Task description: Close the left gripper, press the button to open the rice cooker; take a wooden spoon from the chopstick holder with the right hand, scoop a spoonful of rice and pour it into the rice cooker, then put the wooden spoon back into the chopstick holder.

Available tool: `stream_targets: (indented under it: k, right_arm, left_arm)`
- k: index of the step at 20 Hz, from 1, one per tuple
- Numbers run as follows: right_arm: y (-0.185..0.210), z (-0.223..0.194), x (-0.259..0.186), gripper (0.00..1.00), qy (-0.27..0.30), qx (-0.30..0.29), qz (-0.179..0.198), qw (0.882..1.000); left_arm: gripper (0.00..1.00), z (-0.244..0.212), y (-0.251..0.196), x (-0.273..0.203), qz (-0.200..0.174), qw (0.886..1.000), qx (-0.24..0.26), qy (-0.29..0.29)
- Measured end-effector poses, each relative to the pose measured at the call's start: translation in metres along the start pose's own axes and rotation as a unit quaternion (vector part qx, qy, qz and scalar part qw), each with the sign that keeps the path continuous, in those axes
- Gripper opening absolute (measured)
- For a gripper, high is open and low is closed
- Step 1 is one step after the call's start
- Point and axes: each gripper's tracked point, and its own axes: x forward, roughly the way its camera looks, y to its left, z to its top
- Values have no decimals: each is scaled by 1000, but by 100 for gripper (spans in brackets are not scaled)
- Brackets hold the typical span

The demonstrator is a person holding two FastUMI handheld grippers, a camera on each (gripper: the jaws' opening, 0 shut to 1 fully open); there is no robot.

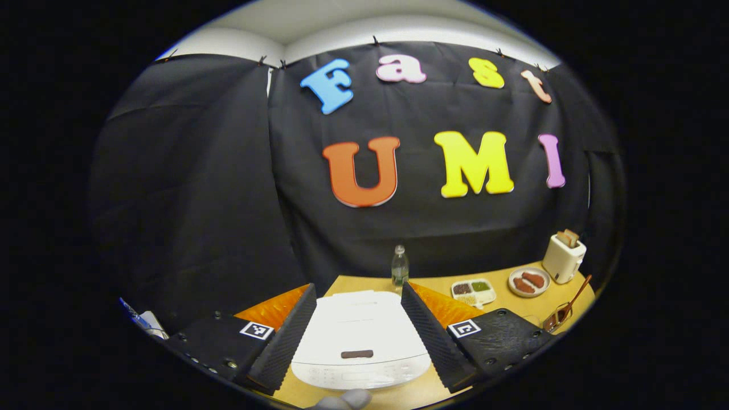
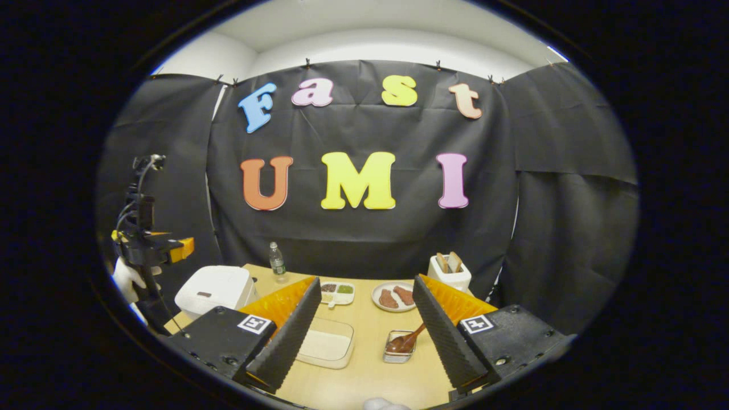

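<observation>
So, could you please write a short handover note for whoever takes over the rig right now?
Left gripper: open, fingers either side of the closed rice cooker; its button not yet pressed.
Right gripper: open, empty, above the table.
Wooden spoon sits in the chopstick holder; rice tray beside it.
Done: nothing.
Left: close left gripper, press button, scoop rice, pour, return spoon.

Wooden table (image 2: 364,370) bears rice cooker (image 2: 213,289), rice tray (image 2: 326,347), toaster (image 2: 450,273).

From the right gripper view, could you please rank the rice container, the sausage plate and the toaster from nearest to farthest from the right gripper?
1. Rice container: between the fingers, left of centre.
2. Sausage plate: farther back, mid-table.
3. Toaster: farthest, by the back wall.
</observation>
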Motion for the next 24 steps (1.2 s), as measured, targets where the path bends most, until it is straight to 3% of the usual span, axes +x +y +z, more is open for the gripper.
stream_targets:
  k: [5, 8, 24]
  right_arm:
    - [-6, 35, -12, 100, -46, -3, -14, 999]
    - [-12, 51, -21, 100, -71, 3, -25, 997]
    - [-19, 47, -32, 100, -54, 8, -28, 998]
  left_arm:
    - [96, 49, -35, -69, -51, 996, -7, -66]
    - [95, 55, -50, -92, -74, 995, -30, -61]
    - [95, 63, -42, -127, -69, 993, -39, -84]
